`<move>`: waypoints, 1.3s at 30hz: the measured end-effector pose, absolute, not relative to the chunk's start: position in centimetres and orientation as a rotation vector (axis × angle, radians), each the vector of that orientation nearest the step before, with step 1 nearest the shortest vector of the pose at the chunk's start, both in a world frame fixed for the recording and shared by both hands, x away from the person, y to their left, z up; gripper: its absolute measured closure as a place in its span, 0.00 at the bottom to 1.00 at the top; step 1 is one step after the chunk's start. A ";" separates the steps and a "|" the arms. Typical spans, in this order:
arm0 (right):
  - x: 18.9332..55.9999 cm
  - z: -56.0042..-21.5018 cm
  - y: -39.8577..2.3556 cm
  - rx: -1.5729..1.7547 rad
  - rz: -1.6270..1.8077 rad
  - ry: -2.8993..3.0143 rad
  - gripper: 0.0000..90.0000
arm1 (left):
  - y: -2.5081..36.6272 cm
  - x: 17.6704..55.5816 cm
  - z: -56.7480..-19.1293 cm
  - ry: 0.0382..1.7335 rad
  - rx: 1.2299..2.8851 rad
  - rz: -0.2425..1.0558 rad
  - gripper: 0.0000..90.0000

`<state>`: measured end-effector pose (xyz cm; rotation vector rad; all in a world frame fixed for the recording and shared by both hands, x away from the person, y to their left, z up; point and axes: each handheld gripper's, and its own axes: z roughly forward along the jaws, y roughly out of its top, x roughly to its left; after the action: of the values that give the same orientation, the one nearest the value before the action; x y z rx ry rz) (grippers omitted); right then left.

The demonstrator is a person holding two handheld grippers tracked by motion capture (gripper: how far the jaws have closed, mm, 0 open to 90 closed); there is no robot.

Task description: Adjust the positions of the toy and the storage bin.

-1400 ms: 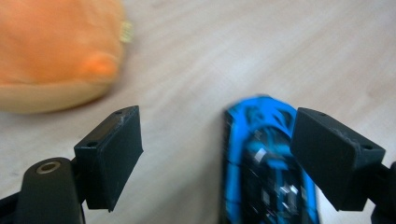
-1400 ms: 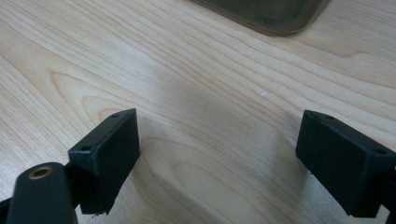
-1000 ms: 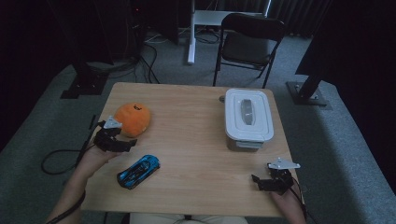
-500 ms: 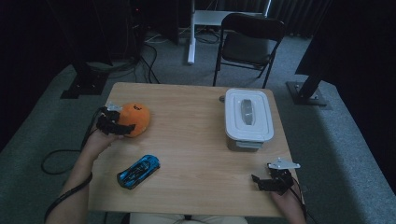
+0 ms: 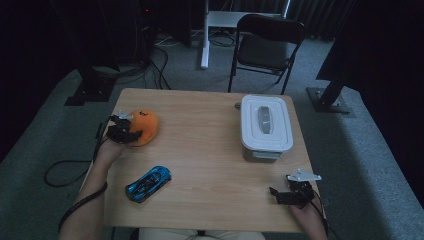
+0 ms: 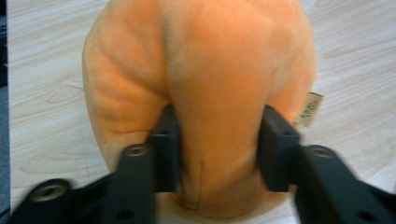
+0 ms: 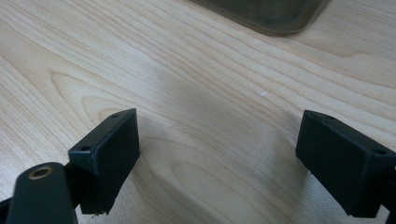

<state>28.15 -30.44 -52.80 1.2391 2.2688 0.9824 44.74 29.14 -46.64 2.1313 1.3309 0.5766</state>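
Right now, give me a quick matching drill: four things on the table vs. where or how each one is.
Things:
1. orange plush toy
2. blue toy car
3. white lidded container
4. right hand-held gripper

States:
A. far right part of the table, lid on
B. jaws wide apart over bare wood
C. squeezed between the left hand-held gripper pads, whose jaws have just been closing
D. lying free near the front edge, left of centre

Pairs: 1-C, 2-D, 3-A, 4-B
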 end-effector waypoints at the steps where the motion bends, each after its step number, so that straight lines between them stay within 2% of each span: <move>1: 28.2 -52.8 -30.4 1.240 0.982 2.268 0.14 | 29.3 44.6 -46.5 1.333 2.116 0.577 0.70; 4: 28.2 -52.8 -30.5 1.243 0.981 2.266 0.14 | 29.7 44.1 -46.1 1.310 2.102 0.577 0.78; 7: 28.2 -52.8 -30.5 1.245 0.981 2.265 0.14 | 30.0 43.6 -45.6 1.283 2.123 0.578 0.79; 13: 28.2 -52.8 -30.5 1.245 0.980 2.265 0.14 | 30.7 42.1 -44.4 1.192 2.198 0.593 0.79; 19: 28.2 -52.8 -30.5 1.248 0.979 2.263 0.14 | 32.2 40.3 -43.1 1.103 2.181 0.547 0.79; 21: 28.2 -52.8 -30.5 1.249 0.980 2.262 0.14 | 32.4 39.8 -42.9 1.075 2.193 0.569 0.79; 31: 28.2 -52.8 -30.5 1.249 0.979 2.261 0.14 | 32.8 38.3 -43.6 0.992 2.224 0.531 0.78; 36: 28.2 -52.8 -30.5 1.251 0.978 2.260 0.14 | 32.4 38.1 -45.2 0.928 2.312 0.430 0.76; 39: 28.2 -52.8 -30.5 1.253 0.977 2.260 0.14 | 32.4 37.9 -45.3 0.948 2.295 0.433 0.63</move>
<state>28.19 -30.51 -52.79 1.2526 2.2600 0.9772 37.95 32.38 -45.32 2.2947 0.9482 0.4326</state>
